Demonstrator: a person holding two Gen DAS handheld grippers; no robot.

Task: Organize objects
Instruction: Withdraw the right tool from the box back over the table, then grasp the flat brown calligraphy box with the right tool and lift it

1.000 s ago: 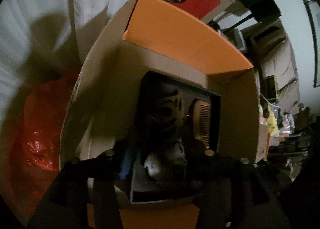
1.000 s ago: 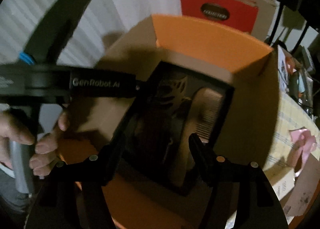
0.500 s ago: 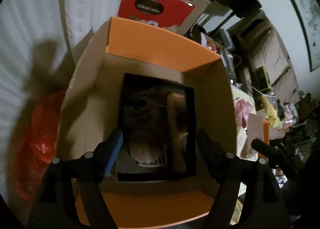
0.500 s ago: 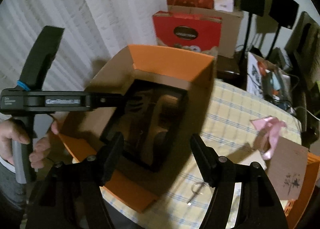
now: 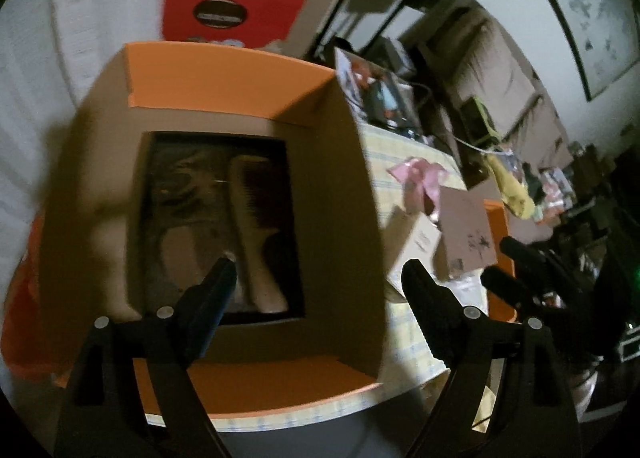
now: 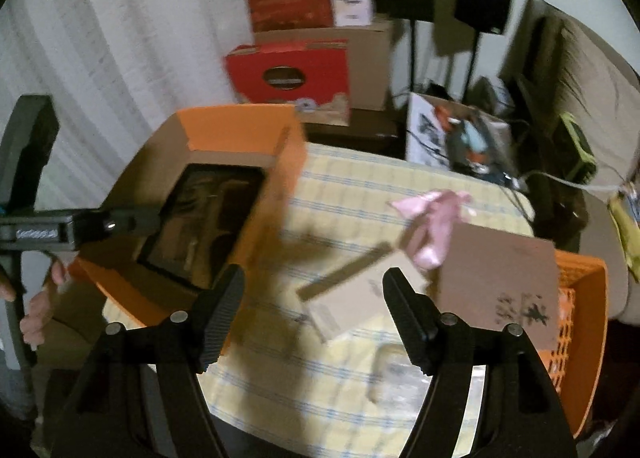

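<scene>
Checked tablecloth (image 6: 340, 194) – orange box (image 5: 224, 78) at edge | left gripper (image 5: 316, 270) opening, empty | right gripper (image 6: 312, 278) apart – empty

A comb (image 5: 256, 226) lies in a tray (image 5: 216, 218) inside the open box (image 5: 340, 186). The box stands at the table's (image 6: 344, 194) left end. A ribbon (image 6: 432, 218) and a small carton (image 6: 360, 298) lie to its right.

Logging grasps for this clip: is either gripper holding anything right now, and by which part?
Nothing is held. The left gripper, jaws opening, and the right gripper are both empty above the table.
</scene>
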